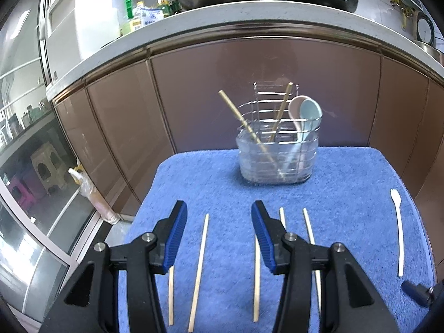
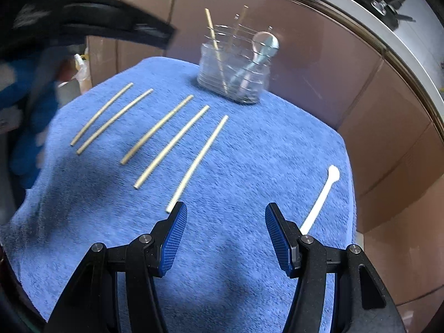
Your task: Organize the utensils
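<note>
- My left gripper [image 1: 219, 208] hangs over the near left part of the blue towel [image 1: 347, 172], its jaws spread with nothing pinched between them; one loose chopstick [image 1: 199, 272] lies on the towel in the gap below.
- Five chopsticks [image 2: 163, 129] lie side by side across the left and middle of the towel, apart from each other, all slanting the same way.
- Behind them, at the far edge of the towel, stands the wire utensil holder [image 1: 276, 149] with a clear liner, upright; two chopsticks [image 1: 244, 120] lean in it, with a pink spoon [image 1: 295, 105] and a pale blue spoon [image 1: 312, 109] on its right side.
- My right gripper [image 2: 226, 208] hovers over the near middle of the towel, jaws spread and empty, the nearest chopstick's end just beside its left fingertip.
- A white spoon [image 2: 322, 194] lies alone near the towel's right edge, its handle end just beside my right fingertip.
</note>
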Available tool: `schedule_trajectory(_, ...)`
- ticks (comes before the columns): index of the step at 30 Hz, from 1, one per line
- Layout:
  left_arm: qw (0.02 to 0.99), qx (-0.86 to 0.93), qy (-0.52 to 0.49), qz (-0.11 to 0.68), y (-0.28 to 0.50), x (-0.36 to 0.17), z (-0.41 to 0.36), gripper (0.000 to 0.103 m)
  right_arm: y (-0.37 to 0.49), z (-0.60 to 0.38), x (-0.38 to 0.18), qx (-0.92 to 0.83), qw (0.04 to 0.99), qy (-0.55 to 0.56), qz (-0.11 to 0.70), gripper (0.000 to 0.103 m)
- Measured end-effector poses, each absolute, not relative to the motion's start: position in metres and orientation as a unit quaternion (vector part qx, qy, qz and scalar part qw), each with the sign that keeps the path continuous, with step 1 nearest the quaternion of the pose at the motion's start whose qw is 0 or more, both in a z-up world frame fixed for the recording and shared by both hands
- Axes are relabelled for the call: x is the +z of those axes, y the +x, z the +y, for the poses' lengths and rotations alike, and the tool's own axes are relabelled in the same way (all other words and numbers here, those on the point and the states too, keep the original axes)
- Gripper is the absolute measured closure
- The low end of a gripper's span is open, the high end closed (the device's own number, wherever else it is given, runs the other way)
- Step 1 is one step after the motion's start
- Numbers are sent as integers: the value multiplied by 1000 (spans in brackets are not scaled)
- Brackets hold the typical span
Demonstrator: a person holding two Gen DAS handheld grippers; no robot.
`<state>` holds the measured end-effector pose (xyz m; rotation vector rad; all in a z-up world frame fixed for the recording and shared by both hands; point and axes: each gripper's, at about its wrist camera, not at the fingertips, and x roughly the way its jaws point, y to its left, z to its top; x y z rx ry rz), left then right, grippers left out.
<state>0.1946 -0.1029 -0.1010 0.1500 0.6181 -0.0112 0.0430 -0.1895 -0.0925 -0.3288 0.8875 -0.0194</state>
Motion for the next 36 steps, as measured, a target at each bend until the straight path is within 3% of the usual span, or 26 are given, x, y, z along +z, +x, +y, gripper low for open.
schedule_trajectory(36,933,17,-5,360,195,-123,-14,57,63,-223,-80,-53,895,-111,429,45)
